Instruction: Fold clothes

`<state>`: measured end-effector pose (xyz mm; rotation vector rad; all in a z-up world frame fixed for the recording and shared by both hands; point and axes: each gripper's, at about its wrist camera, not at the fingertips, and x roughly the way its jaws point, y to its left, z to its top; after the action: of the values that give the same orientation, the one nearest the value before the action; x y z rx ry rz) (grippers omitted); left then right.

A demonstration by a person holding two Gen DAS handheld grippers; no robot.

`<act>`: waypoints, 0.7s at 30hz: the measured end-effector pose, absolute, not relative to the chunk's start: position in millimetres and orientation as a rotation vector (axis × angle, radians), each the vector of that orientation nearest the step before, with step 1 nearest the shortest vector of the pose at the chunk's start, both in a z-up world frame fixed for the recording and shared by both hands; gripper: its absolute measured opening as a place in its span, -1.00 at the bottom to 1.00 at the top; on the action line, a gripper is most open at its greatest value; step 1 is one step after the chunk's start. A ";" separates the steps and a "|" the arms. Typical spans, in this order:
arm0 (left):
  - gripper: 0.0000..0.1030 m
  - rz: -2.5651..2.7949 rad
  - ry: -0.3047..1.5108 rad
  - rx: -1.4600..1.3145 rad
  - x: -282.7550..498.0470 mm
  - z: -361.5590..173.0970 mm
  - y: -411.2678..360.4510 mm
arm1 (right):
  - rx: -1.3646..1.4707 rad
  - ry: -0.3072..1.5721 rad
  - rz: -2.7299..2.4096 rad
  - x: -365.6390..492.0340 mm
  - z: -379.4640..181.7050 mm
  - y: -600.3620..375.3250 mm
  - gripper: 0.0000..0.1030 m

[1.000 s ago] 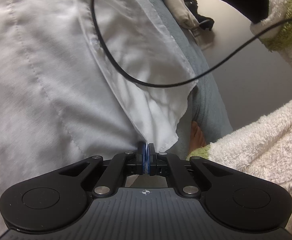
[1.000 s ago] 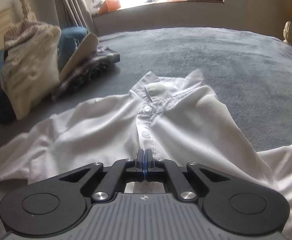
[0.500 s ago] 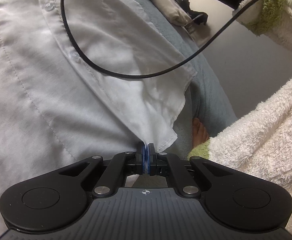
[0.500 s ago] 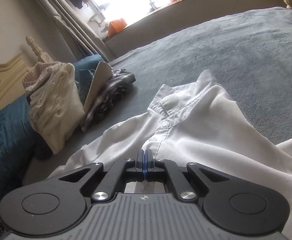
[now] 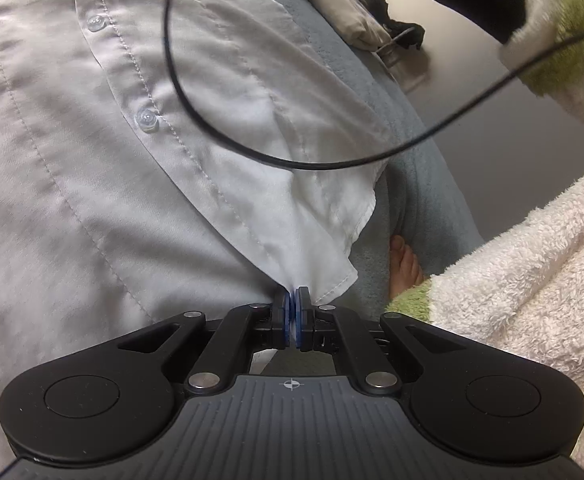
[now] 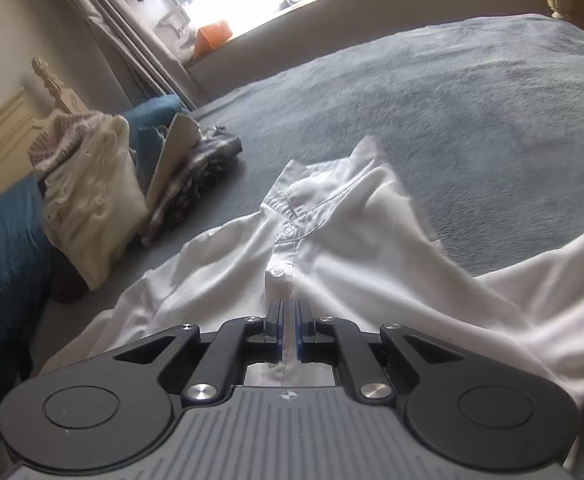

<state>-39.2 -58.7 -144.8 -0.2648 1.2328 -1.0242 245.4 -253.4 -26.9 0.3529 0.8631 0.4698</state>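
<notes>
A white button-up shirt (image 6: 351,264) lies front-up on the grey bed cover (image 6: 451,100), its collar pointing away from me. My right gripper (image 6: 289,320) sits over the button placket below the second button. Its jaws are opening, and a narrow gap shows between them with the placket running through it. In the left wrist view the shirt (image 5: 92,200) fills the left side. My left gripper (image 5: 292,308) is shut on the bottom corner of the shirt's front edge, at the side of the bed.
A black cable (image 5: 311,166) loops over the shirt. A fluffy white-and-green robe sleeve (image 5: 531,280) and a bare foot (image 5: 403,268) are at the right, above dark floor (image 5: 471,100). A cream clothes pile (image 6: 92,200), a plaid garment (image 6: 196,168) and a teal pillow (image 6: 4,260) lie at the left by the headboard (image 6: 0,128).
The right gripper's view has rolled and shifted along the placket, and its jaws have parted slightly. The left gripper has kept its grip on the shirt corner, and more buttons now show.
</notes>
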 end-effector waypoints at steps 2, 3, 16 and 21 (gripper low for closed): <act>-0.96 -1.021 1.235 -0.263 -39.2 -144.4 -58.7 | 0.364 0.839 0.449 225.7 -9.6 -285.6 -0.75; -0.94 -1.021 1.237 -0.257 -39.6 -143.7 -58.8 | 0.364 0.829 0.434 213.0 -2.6 -302.3 -0.71; -0.41 -0.940 1.206 -0.078 -44.6 -115.7 -48.7 | 0.178 0.895 0.282 66.2 -23.0 -379.9 -0.70; -0.29 -0.852 1.133 0.006 -35.9 -91.4 -40.1 | 0.172 0.899 0.280 42.0 -35.9 -381.9 -0.69</act>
<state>-35.9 -40.1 -91.4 0.0060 1.1334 -0.8516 42.0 -381.9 -35.9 0.1717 0.8987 0.2801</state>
